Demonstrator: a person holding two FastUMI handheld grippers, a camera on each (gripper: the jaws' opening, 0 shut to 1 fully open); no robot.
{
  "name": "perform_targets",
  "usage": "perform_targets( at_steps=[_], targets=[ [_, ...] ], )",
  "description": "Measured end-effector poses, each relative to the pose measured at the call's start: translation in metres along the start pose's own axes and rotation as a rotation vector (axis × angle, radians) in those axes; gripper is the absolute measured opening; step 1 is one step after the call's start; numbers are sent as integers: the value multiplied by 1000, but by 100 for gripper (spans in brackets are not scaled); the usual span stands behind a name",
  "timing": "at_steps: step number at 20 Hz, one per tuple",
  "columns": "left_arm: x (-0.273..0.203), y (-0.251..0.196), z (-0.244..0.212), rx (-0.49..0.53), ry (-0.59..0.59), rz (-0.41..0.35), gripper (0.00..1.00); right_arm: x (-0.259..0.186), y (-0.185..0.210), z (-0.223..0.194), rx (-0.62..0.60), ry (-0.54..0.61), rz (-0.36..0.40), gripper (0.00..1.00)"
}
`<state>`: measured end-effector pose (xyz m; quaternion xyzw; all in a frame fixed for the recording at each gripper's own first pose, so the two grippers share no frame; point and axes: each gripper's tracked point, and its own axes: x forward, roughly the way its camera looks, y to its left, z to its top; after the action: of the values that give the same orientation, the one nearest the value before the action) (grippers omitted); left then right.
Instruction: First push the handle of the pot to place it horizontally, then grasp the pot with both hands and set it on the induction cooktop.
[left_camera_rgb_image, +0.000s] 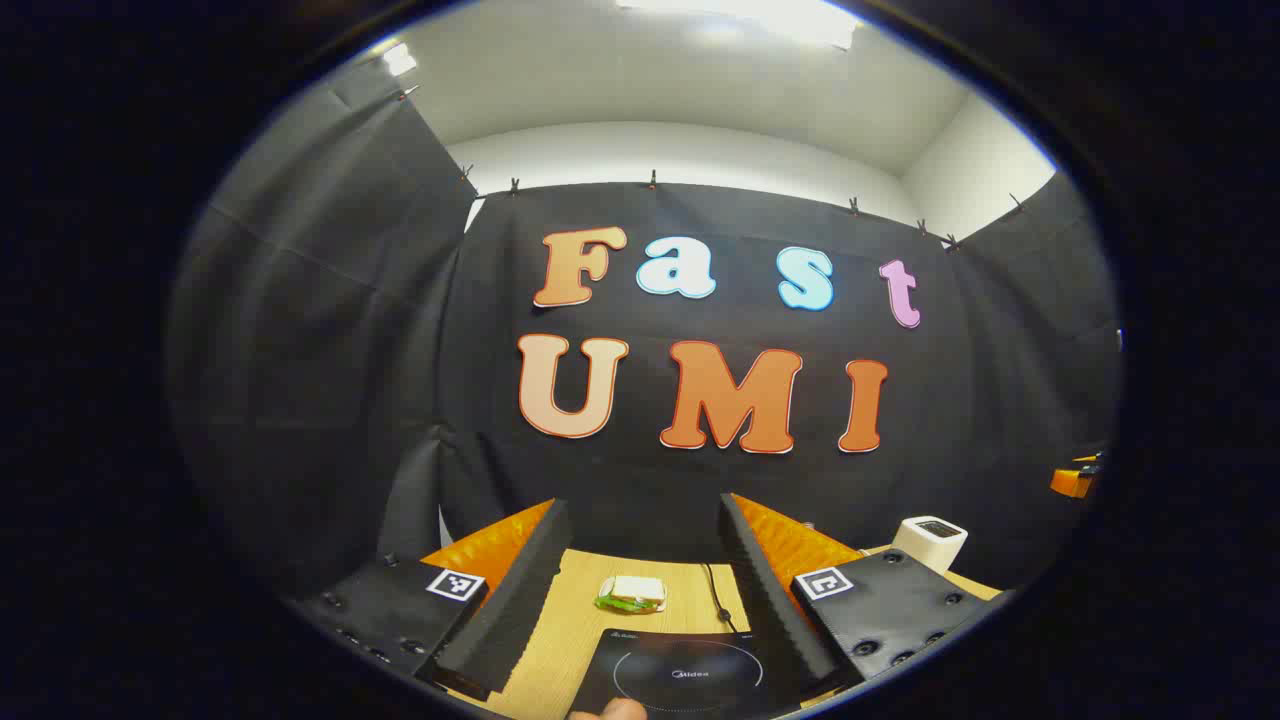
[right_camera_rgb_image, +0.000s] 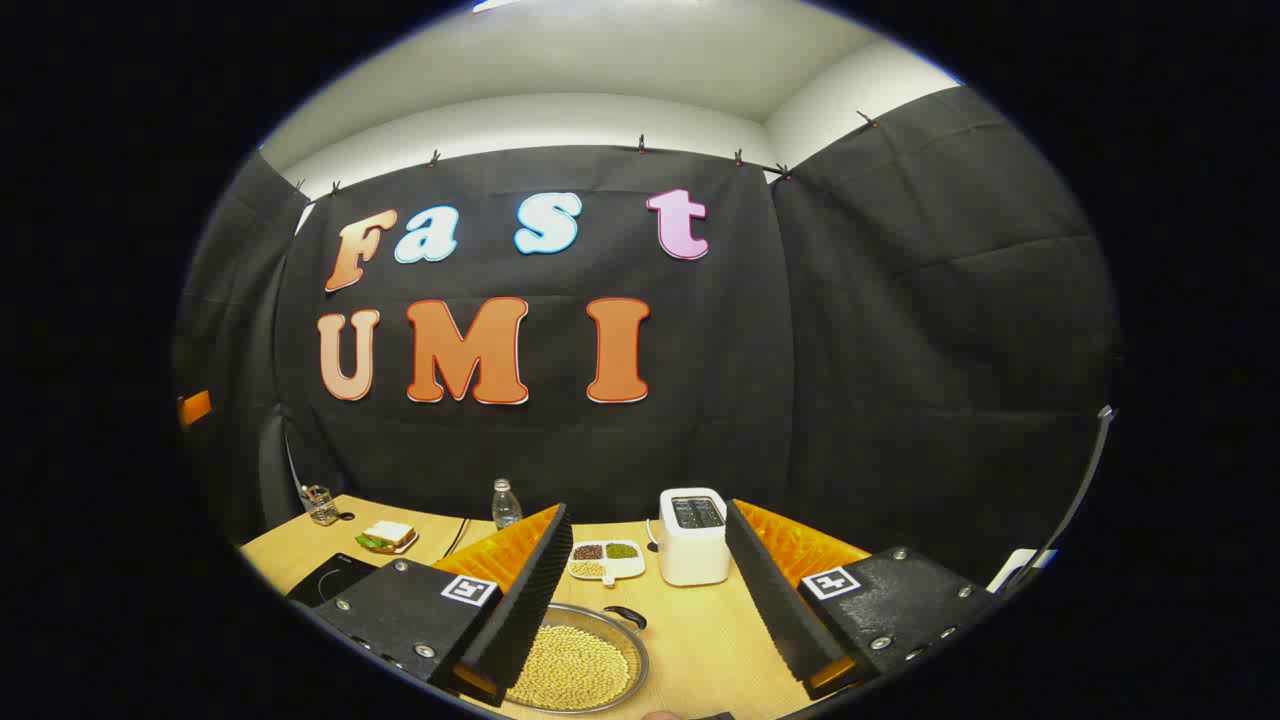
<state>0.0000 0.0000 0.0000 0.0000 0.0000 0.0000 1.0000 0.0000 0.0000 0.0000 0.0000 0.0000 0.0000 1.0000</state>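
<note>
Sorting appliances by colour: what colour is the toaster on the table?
White, with a dark slot on top; the toaster shows best in the right gripper view.

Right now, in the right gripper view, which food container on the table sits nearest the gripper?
The pot of beans, low between the right gripper's open fingers. The divided dish lies farther back, beside the toaster.

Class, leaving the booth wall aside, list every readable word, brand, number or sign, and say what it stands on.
Induction cooktop: small print inside its ring, too blurred to read.
Left tongs, right tongs: square coded markers, no words.
Toaster: nothing readable.
</note>
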Motion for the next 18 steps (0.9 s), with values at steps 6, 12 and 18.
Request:
perform_targets(
  at_steps=[6,12,18],
  targets=[
    [2,-5,-3,31,25,-20,97,2,-7,-1,14,2,-14,95],
    [-3,-7,2,44,21,-16,97,0,-4,1,9,7,-11,100],
    [-9,-9,6,55,23,-24,97,-4,2,3,11,13,0,95]
  ],
)
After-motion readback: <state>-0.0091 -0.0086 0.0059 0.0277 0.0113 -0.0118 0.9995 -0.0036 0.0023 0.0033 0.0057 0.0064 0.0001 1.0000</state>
